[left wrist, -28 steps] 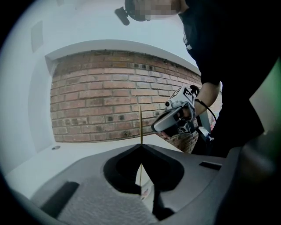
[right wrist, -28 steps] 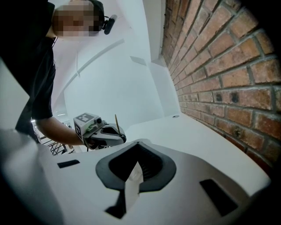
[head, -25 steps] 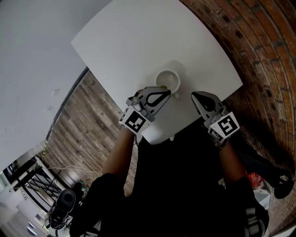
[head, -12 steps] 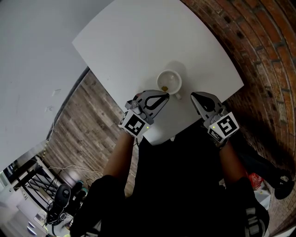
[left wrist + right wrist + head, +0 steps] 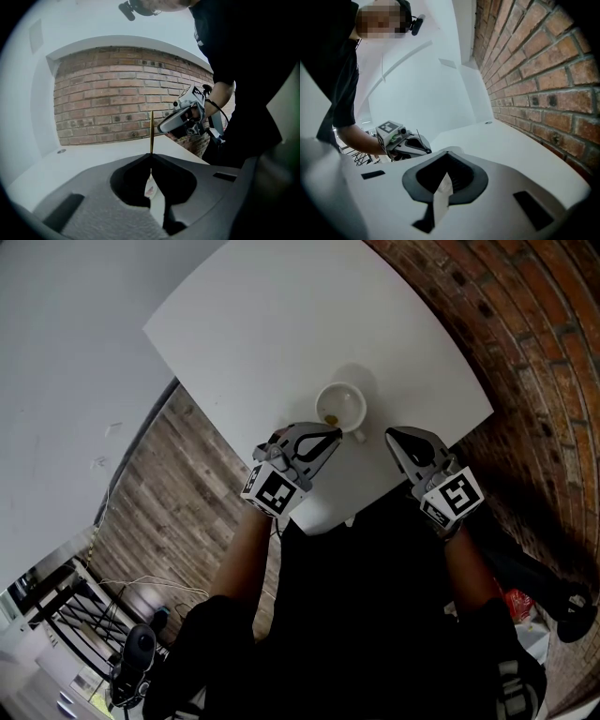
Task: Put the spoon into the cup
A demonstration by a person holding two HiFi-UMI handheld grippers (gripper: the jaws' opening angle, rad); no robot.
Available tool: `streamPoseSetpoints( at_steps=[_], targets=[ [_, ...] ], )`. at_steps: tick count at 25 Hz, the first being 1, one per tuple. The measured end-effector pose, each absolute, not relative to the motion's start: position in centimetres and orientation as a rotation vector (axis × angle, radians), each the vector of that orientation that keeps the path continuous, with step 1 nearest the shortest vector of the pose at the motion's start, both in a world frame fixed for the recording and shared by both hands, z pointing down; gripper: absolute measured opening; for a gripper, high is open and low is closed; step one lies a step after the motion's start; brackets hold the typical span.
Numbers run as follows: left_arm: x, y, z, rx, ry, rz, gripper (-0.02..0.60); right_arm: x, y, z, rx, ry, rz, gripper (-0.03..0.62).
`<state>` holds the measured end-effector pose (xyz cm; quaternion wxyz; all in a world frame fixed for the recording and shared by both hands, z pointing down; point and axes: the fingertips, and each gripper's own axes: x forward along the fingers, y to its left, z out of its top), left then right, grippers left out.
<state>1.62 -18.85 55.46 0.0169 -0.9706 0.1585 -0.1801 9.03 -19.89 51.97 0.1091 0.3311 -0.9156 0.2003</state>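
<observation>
A white cup (image 5: pixel 340 407) stands on the white table (image 5: pixel 281 324) near its front edge. My left gripper (image 5: pixel 332 433) sits just in front of the cup, its tips at the rim. In the left gripper view its jaws (image 5: pixel 151 157) are shut on a thin golden spoon (image 5: pixel 151 131) that stands upright from them. The spoon's lower end is hidden; a small golden spot (image 5: pixel 330 419) shows inside the cup by the tips. My right gripper (image 5: pixel 392 435) hovers to the cup's right, apart from it, shut with nothing held (image 5: pixel 447 152).
A brick wall (image 5: pixel 525 334) runs along the table's right side. Wooden floor (image 5: pixel 187 474) lies to the left, beyond the table's edge. The person's dark clothing fills the lower head view. Bare table top stretches behind the cup.
</observation>
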Motion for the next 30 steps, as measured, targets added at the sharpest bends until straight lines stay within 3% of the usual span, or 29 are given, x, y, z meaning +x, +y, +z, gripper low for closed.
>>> streamPoseSetpoints(
  at_steps=[23, 27, 30],
  targets=[
    [1.4, -19.1, 55.7, -3.049, 0.458, -0.617, 0.021, 9.0, -20.3, 52.2, 0.977, -2.693, 0.591, 0.005],
    [1.2, -18.8, 56.2, -3.07, 0.443, -0.647, 0.106, 8.9, -20.4, 52.2, 0.976, -2.695, 0.59, 0.005],
    [0.8, -18.5, 56.3, -3.074, 0.448, -0.653, 0.12, 9.1, -20.5, 52.3, 0.985, -2.695, 0.595, 0.005]
  ],
)
